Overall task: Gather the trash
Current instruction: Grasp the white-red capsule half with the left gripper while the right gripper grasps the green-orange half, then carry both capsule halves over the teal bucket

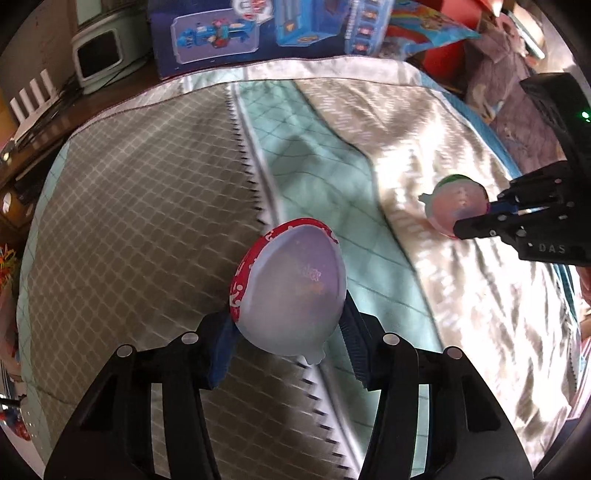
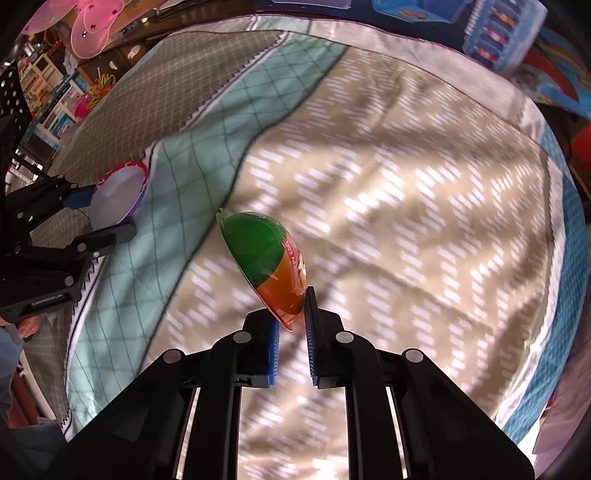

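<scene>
Holding a smooth white egg-shaped plastic half-shell with red rim, my left gripper is clamping its narrow end above the quilted patchwork bedspread. My right gripper is pinching a glossy green-and-orange plastic half-shell by its orange tip, long axis leaning up-left.

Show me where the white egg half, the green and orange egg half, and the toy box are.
white egg half (image 1: 291, 291), left wrist view, on its rounded back.
green and orange egg half (image 2: 264, 254), right wrist view, on its green part.
toy box (image 1: 214, 33), left wrist view, on its printed front.
</scene>
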Demonstrator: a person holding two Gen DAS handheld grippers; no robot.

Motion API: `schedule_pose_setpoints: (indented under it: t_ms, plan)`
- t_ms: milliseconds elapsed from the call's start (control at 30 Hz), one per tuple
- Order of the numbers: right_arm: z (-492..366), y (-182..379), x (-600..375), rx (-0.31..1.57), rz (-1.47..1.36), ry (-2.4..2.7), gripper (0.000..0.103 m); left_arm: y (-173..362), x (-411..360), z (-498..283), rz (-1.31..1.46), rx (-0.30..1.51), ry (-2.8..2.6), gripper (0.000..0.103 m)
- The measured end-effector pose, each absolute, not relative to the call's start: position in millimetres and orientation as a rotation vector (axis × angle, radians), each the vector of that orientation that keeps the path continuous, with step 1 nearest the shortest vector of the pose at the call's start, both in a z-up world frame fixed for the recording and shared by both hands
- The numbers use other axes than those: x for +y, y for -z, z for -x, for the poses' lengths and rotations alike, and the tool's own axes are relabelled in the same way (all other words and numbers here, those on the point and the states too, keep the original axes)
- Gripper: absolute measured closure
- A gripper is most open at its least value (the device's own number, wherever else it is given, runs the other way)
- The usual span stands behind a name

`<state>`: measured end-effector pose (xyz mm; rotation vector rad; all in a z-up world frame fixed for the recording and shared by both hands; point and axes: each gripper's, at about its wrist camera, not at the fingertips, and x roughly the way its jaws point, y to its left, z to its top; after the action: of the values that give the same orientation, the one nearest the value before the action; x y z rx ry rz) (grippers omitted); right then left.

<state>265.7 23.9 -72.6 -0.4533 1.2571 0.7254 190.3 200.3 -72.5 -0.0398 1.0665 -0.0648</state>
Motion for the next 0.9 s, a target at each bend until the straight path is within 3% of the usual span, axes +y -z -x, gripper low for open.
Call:
schedule_pose_setpoints:
  t_ms: [333,900]
  plan:
    - [-238.3,54.1,-67.9,1.268,0.341,-0.619,0.091,67.1,124.4,-185.3,-0.013,1.065,0.204,0.05]
    - [-168.6,20.2,-295.6,1.205,0.048,-0.399,0.091,33.6,-95.0,-161.6,-0.134,1.026,0.49,0.05]
